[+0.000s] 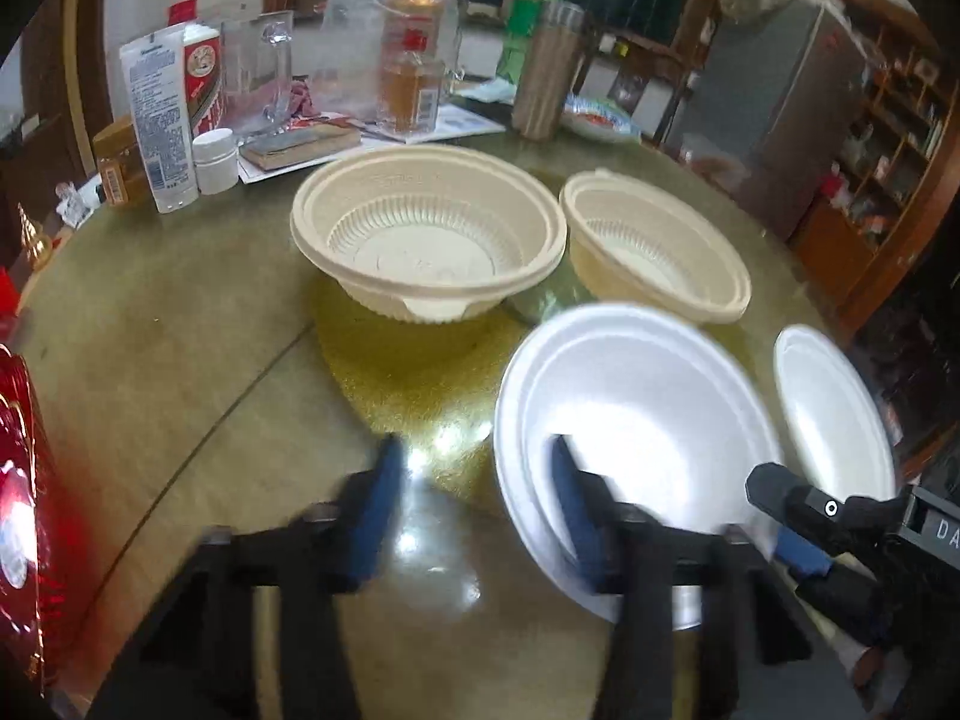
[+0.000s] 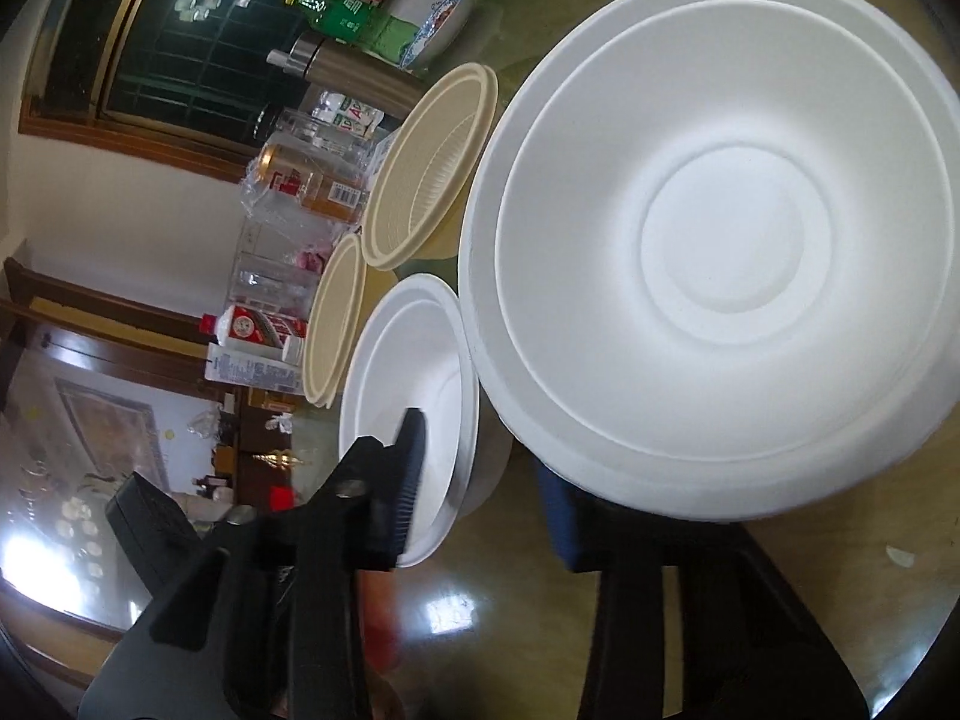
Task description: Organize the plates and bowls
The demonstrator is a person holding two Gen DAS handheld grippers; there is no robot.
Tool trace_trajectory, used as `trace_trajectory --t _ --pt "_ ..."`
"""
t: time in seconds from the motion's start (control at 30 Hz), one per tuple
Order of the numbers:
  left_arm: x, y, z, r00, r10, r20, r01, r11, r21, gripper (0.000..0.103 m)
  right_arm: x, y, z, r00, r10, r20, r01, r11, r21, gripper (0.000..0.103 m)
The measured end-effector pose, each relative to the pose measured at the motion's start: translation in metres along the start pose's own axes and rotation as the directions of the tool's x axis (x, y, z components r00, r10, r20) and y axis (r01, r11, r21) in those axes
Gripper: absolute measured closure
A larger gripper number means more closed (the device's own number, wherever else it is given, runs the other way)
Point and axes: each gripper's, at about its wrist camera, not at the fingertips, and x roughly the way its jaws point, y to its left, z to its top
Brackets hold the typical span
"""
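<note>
Two white foam bowls and two ribbed beige bowls stand on a round glass-topped table (image 1: 180, 372). My left gripper (image 1: 474, 450) straddles the near-left rim of the nearer white bowl (image 1: 636, 420); one blue pad is inside it, the other outside, and neither touches the rim. The large beige bowl (image 1: 426, 234) and the smaller beige bowl (image 1: 654, 246) sit behind. My right gripper (image 2: 480, 444), rolled on its side, is at the near rim of the other white bowl (image 2: 720, 258), one pad under the rim and one finger clear of it. That gripper (image 1: 780, 516) also shows by this bowl (image 1: 834, 414).
Along the far side of the table stand a thermos (image 1: 546, 72), a green bottle (image 1: 528, 18), a glass jug (image 1: 258, 72), a liquor bottle (image 1: 411, 84), cartons and a small white jar (image 1: 215, 159). A red packet (image 1: 24, 480) lies at the left edge. Wooden shelves (image 1: 888, 138) rise at the right.
</note>
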Motion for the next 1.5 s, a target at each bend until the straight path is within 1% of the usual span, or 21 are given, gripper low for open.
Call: trace_trajectory --t 0.03,0.07,0.1,0.13,0.17,0.23,0.3,0.57,0.8,0.9,1.17,1.5 --pt "0.002 -0.001 -0.001 1.000 -0.009 -0.012 0.009 1.000 0.014 0.078 0.002 0.000 0.000 1.000 -0.004 -0.003 0.004 1.000 -0.003 0.079" --pt "0.002 -0.003 -0.002 1.000 -0.012 -0.010 0.012 1.000 0.029 0.086 0.003 0.001 0.000 1.000 0.002 -0.006 -0.002 1.000 -0.010 0.081" --pt "0.001 -0.006 -0.003 1.000 -0.014 -0.006 0.014 0.999 0.040 0.089 0.002 0.004 -0.001 1.000 0.002 0.000 -0.002 1.000 -0.031 0.085" --pt "-0.001 -0.008 -0.003 1.000 -0.007 -0.001 0.007 0.999 0.051 0.089 0.002 0.007 -0.002 1.000 -0.004 0.005 0.004 0.999 -0.053 0.093" --pt "-0.002 -0.009 -0.003 1.000 -0.002 0.001 0.002 0.998 0.056 0.089 0.001 0.010 -0.004 1.000 -0.017 0.012 0.017 0.997 -0.074 0.095" --pt "-0.003 -0.008 -0.003 1.000 0.002 0.000 -0.002 0.998 0.059 0.090 -0.001 0.013 -0.005 0.999 -0.038 0.030 0.041 0.994 -0.098 0.096" --pt "-0.003 -0.007 -0.003 1.000 0.003 -0.003 -0.003 0.998 0.060 0.090 -0.001 0.012 -0.005 0.999 -0.028 0.024 0.031 0.995 -0.094 0.096" --pt "-0.020 -0.009 -0.002 0.999 0.018 0.042 -0.021 0.997 0.077 0.091 -0.004 0.021 -0.009 0.999 -0.015 0.029 0.019 0.992 -0.124 0.097" --pt "-0.035 -0.006 -0.008 0.997 0.048 0.068 -0.053 0.995 0.079 0.090 -0.008 0.028 -0.018 1.000 -0.004 0.031 0.008 0.989 -0.145 0.097" --pt "-0.042 -0.004 -0.011 0.996 0.051 0.078 -0.057 0.996 0.073 0.090 -0.009 0.033 -0.023 0.999 -0.003 0.034 0.008 0.988 -0.155 0.097" --pt "-0.066 0.011 -0.018 0.991 0.055 0.118 -0.061 0.997 0.042 0.090 -0.015 0.054 -0.040 0.999 0.002 0.039 0.006 0.977 -0.211 0.097" --pt "-0.102 0.044 -0.023 0.981 0.078 0.180 -0.075 0.997 -0.021 0.090 -0.010 0.095 -0.061 0.999 0.028 0.027 -0.018 0.951 -0.308 0.097"
